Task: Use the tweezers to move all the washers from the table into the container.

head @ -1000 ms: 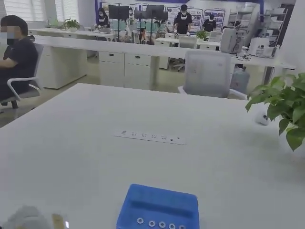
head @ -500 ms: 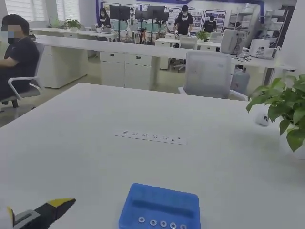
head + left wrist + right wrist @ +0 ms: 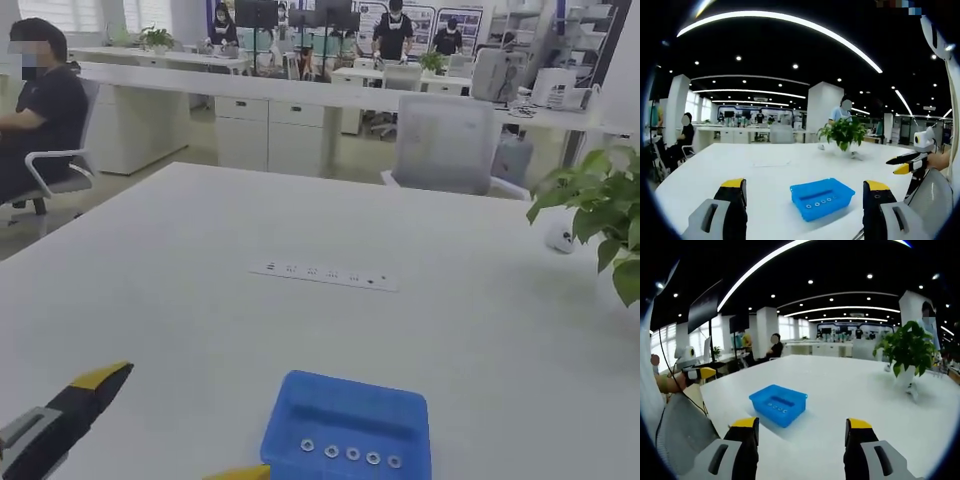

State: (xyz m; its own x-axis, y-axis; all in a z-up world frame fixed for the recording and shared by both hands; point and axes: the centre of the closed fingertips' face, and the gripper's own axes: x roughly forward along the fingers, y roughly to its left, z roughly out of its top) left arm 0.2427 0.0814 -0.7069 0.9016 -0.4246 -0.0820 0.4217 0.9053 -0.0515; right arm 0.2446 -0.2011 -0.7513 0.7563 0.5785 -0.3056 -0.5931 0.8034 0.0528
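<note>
The wide white table (image 3: 200, 260) runs out ahead of me, bare over most of its top. At three o'clock in the head view a green leafy potted plant (image 3: 600, 215) leans in from the edge.

My left gripper (image 3: 803, 184) has its black, yellow-tipped jaws spread wide with nothing between them. My right gripper (image 3: 801, 423) is spread the same way and is also empty. Both are raised off the table and well apart from the work. In the left gripper view the right one hangs out at three o'clock.

The shallow blue plastic container (image 3: 340, 395) sits on the table at six o'clock in the head view, a little toward five. From my left jaws it lies straight ahead, from my right jaws toward ten o'clock. Beyond it, at twelve o'clock, a flat white socket strip (image 3: 325, 274) is set into the table.

Five small round metal washers (image 3: 352, 453) lie in a row on the container's floor, along its near side.

I judge the moving itself to be done, or nearly so, since the washers I can make out are in the container and not on the table. The next move calls for a look over the near table for any stray washer. If there is one, I must pinch the tweezers first and take the thin ring by its edge.
</note>
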